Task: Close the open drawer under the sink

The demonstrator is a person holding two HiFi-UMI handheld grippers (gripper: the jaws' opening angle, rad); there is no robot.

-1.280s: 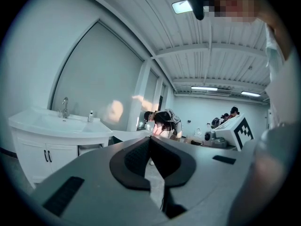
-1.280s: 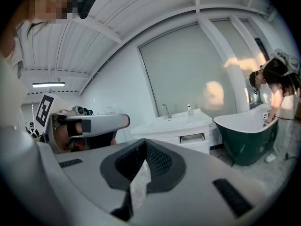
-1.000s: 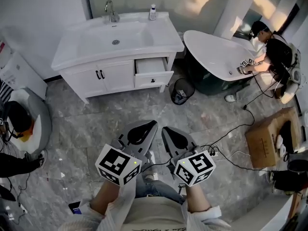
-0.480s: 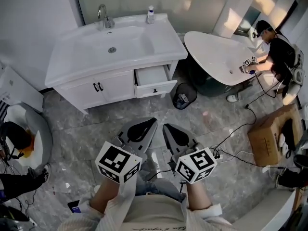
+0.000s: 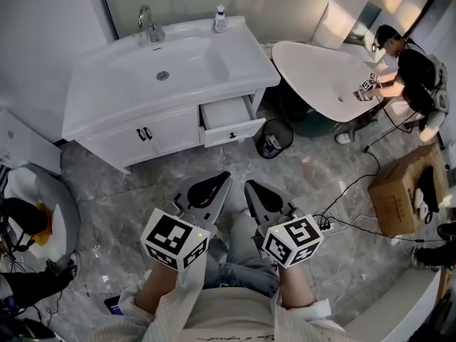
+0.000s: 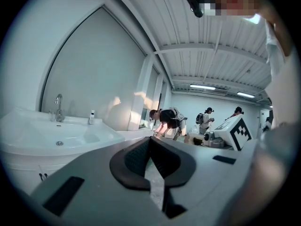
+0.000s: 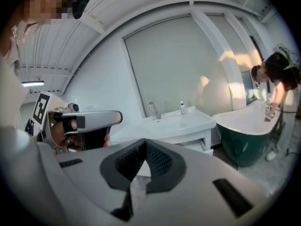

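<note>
Hanging side by side at the near edge of the scene, the left gripper [image 5: 208, 191] and right gripper [image 5: 261, 197] both have their jaws pressed together at the tips, with nothing between them. Far ahead, the drawer [image 5: 229, 120] stands pulled out of the white vanity [image 5: 142, 130] (right end, under the sink [image 5: 167, 66]) — well apart from both grippers — with a black bin [image 5: 271, 139] just right of it.

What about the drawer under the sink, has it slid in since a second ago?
No. The drawer still juts out from the vanity front just as far; only the camera shifted.
</note>
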